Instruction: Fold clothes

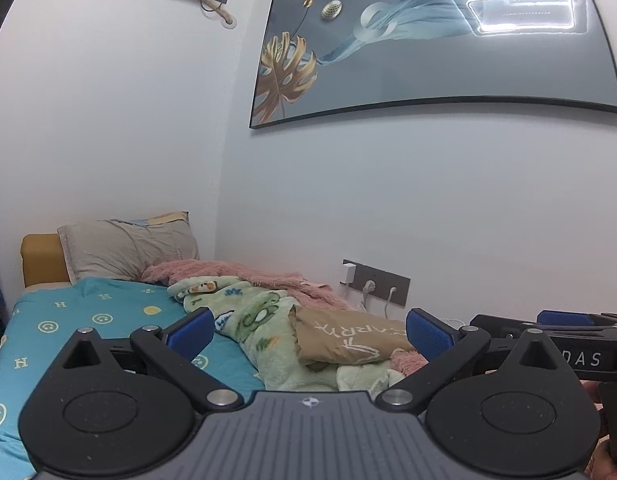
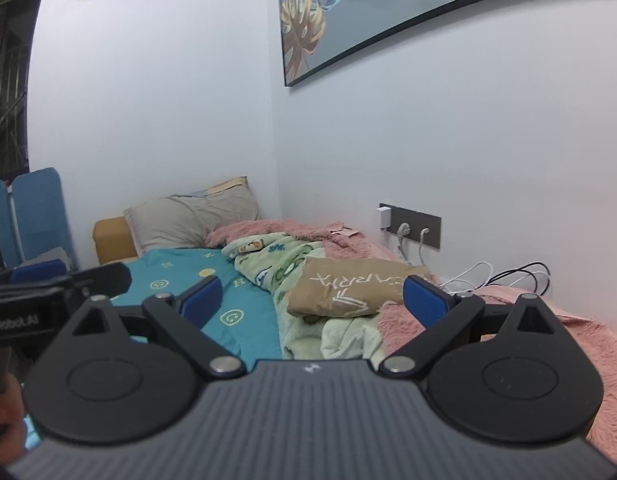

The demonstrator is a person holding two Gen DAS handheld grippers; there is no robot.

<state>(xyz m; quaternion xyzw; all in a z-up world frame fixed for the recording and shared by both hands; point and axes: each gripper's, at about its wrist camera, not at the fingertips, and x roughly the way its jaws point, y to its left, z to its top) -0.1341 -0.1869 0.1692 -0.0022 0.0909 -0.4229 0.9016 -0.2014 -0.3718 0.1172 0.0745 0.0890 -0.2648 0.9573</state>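
A folded tan garment (image 1: 344, 340) (image 2: 348, 290) with white lettering lies on a green cartoon-print blanket (image 1: 260, 320) (image 2: 284, 272) on the bed. My left gripper (image 1: 308, 334) is open, its blue pads wide apart, held above the bed short of the garment with nothing between them. My right gripper (image 2: 312, 298) is open too, empty, hovering just in front of the same garment. Each gripper shows at the edge of the other's view: the right gripper's body (image 1: 564, 340) and the left gripper's body (image 2: 48, 292).
A teal smiley-print sheet (image 1: 88, 320) (image 2: 180, 276) covers the bed's left half. A pink fuzzy blanket (image 1: 244, 272) (image 2: 488, 340) runs along the wall. A grey pillow (image 1: 124, 248) (image 2: 192, 220) sits at the head. Wall sockets with white cables (image 2: 412, 228) are near the right side.
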